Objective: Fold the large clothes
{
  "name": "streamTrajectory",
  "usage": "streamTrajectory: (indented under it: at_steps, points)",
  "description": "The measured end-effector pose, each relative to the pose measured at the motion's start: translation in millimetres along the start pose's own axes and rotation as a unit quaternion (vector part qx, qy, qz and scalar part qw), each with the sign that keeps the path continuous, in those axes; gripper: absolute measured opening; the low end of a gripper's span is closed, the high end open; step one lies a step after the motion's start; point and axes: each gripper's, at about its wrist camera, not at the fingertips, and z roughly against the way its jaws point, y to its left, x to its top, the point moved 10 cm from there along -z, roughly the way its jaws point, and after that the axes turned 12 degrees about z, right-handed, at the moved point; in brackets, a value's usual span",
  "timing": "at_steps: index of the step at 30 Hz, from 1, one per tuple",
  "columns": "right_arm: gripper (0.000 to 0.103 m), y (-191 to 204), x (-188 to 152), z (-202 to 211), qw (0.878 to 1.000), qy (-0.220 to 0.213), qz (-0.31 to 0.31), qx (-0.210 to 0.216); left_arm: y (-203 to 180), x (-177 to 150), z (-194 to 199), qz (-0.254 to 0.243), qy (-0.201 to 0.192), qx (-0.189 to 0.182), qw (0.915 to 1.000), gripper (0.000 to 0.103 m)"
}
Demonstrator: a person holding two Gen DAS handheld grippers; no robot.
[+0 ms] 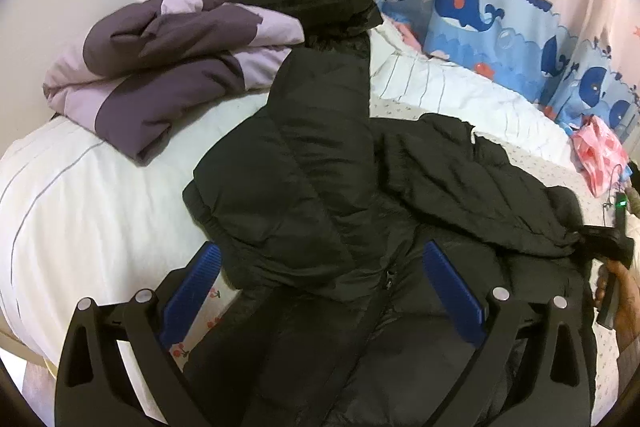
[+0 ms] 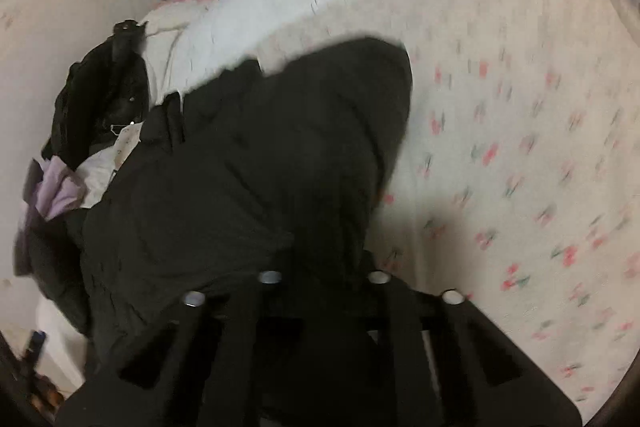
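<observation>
Sprawling quilted black puffer jacket; left gripper jaws apart; right gripper clamps its sleeve; folded purple quilt beside.

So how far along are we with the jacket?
Early. One sleeve is folded across the black jacket. The right tool is shut on the other sleeve, carrying it. The left tool hovers open. Body folds remain.

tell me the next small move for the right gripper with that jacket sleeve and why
Probably carry the sleeve across onto the black puffer jacket: the right gripper appears shut on it, lifted over the floral sheet. The left gripper hangs open over the jacket body, holding nothing.
</observation>
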Motion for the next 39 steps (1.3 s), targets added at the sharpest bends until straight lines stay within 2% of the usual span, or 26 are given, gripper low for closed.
streamTrajectory:
  at_steps: [4,7,10,11,13,15,17,19,20,21,23,24,25,27,29,33,35,37,38,39]
  points:
    - [0.006,-18,31,52,0.999,-0.045,0.008,-0.027,0,0,-2,0.005,0.004,-0.003,1.0000,0.097]
    - [0.008,-43,27,58,0.995,-0.013,0.042,-0.085,4,5,-2,0.007,0.003,0.000,1.0000,0.097]
    - [0.022,-62,-5,33,0.995,0.048,0.025,-0.080,18,17,-1,0.029,-0.004,0.005,0.9996,0.097]
    - [0.030,-65,-13,30,0.995,0.055,0.017,-0.077,26,22,0,0.041,-0.008,0.008,0.9991,0.097]
    - [0.044,-75,-19,43,0.995,0.023,-0.006,-0.095,43,30,3,0.067,-0.012,0.012,0.9976,0.097]
    - [0.059,-91,-19,80,0.987,-0.048,-0.044,-0.149,63,35,5,0.096,-0.016,0.018,0.9951,0.097]
    - [0.061,-86,-21,123,0.975,-0.126,-0.068,-0.167,73,35,2,0.112,-0.007,0.018,0.9935,0.097]
    - [0.069,-48,-20,139,0.977,-0.160,-0.027,-0.136,73,26,-10,0.125,0.030,-0.009,0.9917,0.097]
    - [0.074,-10,-20,138,0.980,-0.161,0.020,-0.114,70,21,-16,0.127,0.040,-0.024,0.9908,0.097]
    - [0.079,16,-21,134,0.981,-0.157,0.052,-0.101,70,14,-29,0.135,0.058,-0.036,0.9885,0.097]
    - [0.085,93,-28,117,0.979,-0.140,0.138,-0.050,72,2,-46,0.168,0.090,-0.040,0.9809,0.097]
    - [0.088,136,-36,105,0.975,-0.127,0.180,-0.023,69,-2,-53,0.181,0.098,-0.062,0.9766,0.097]
    - [0.088,161,-43,97,0.973,-0.120,0.199,-0.010,67,-8,-63,0.186,0.106,-0.073,0.9741,0.097]
    - [0.088,219,-64,81,0.965,-0.112,0.234,0.032,76,-19,-81,0.210,0.126,-0.034,0.9690,0.097]
    - [0.088,259,-84,70,0.961,-0.115,0.242,0.072,74,-19,-94,0.243,0.129,-0.057,0.9597,0.097]
    - [0.088,283,-108,51,0.956,-0.116,0.249,0.101,66,-26,-123,0.252,0.150,-0.033,0.9556,0.097]
    - [0.088,274,-114,43,0.961,-0.107,0.232,0.105,54,-30,-135,0.234,0.155,-0.014,0.9598,0.097]
    - [0.088,272,-105,40,0.966,-0.097,0.206,0.122,41,-30,-141,0.228,0.148,-0.021,0.9622,0.097]
    - [0.088,267,-97,44,0.968,-0.102,0.189,0.130,33,-27,-142,0.229,0.137,-0.039,0.9630,0.092]
    - [0.088,262,-91,49,0.969,-0.108,0.180,0.128,25,-26,-143,0.227,0.132,-0.052,0.9635,0.069]
